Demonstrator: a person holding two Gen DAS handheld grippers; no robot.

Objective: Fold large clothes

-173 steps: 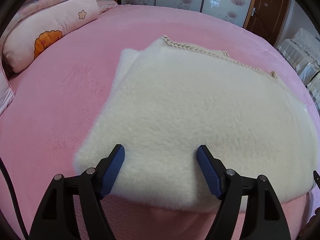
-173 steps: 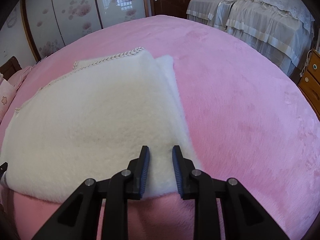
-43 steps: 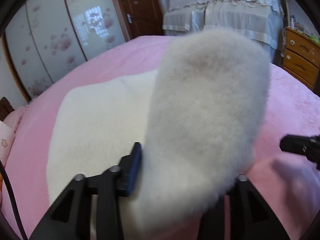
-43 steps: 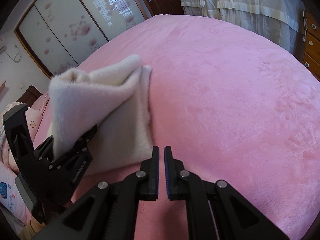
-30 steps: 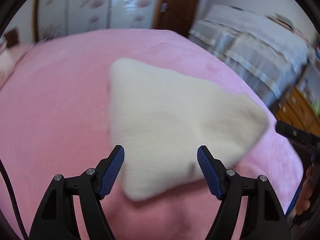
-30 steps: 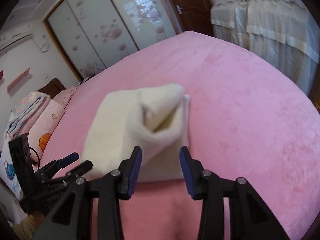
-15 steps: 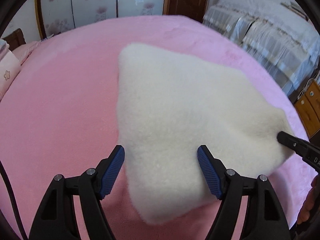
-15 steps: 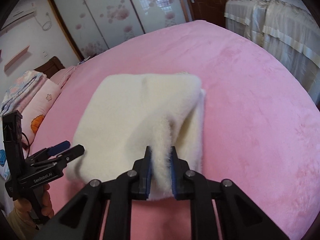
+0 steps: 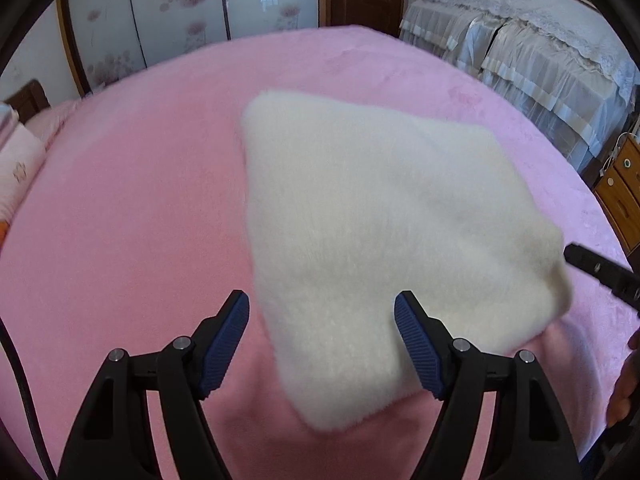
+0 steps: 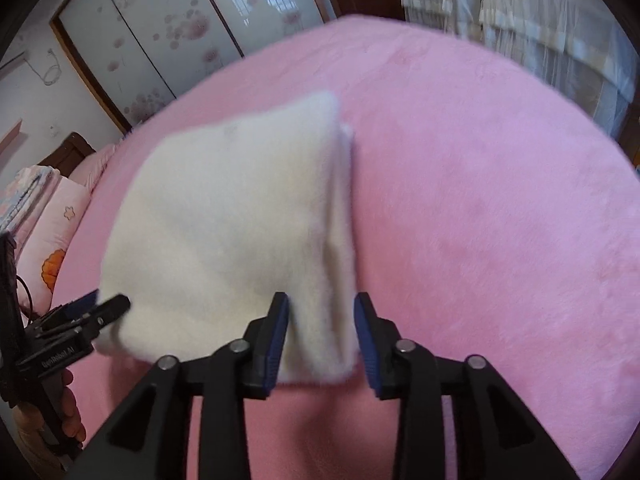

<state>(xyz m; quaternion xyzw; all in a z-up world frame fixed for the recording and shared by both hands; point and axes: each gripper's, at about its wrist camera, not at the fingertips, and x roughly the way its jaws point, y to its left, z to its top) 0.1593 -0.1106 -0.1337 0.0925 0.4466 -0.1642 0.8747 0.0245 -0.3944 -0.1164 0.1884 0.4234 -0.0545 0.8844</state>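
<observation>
We see a bed w/ fuzzy pink cover [image 9: 132,184], folded cream fleece garment [image 9: 380,216] lying flat near its middle, pink pillow w/ orange flower print [image 10: 56,236] at the head end, well apart from garment

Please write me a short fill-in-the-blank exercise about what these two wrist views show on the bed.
1. The folded fleece garment is ____ in colour.
2. It lies on a ____ bedspread.
3. Neither the left claw nor the opening right claw ____ the garment.
4. The cabinet beside the bed is made of ____.

Missing words: cream; pink; grips; wood
</observation>
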